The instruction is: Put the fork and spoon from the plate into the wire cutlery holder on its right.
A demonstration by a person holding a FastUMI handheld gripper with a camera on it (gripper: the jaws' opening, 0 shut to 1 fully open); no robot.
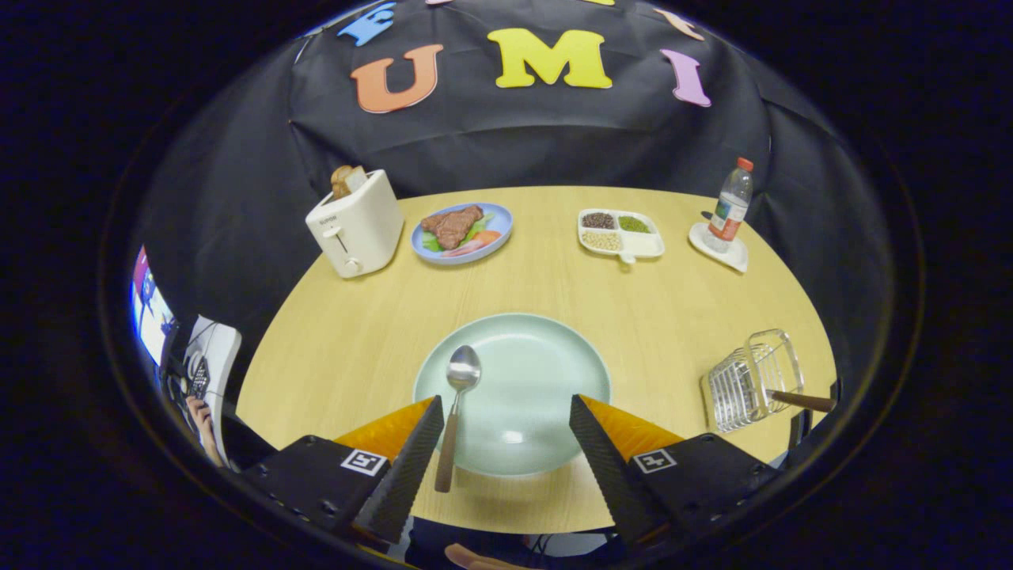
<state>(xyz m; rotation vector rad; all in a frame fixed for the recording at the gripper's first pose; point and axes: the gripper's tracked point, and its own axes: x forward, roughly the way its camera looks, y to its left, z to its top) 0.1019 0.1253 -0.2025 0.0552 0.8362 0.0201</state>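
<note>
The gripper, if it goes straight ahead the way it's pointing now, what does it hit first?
Probably the green plate: the open gripper points across it, with the spoon by one finger. Depth is unclear.

We see the desk [356,340] carrying a plate [546,372] just ahead of the tool [506,419], whose fingers stand spread wide with nothing between their tips but the plate's near half. A spoon [455,412] lies on the plate's left side, bowl away from us, handle reaching past the near rim beside the left finger. To the plate's right stands the wire cutlery holder [752,380], a handle [799,400] poking out of it. Along the far edge, left to right, sit a toaster [356,226] with bread, a plate of food [463,231], a divided tray [621,233] and a bottle [730,207] on a coaster [732,255].
</note>
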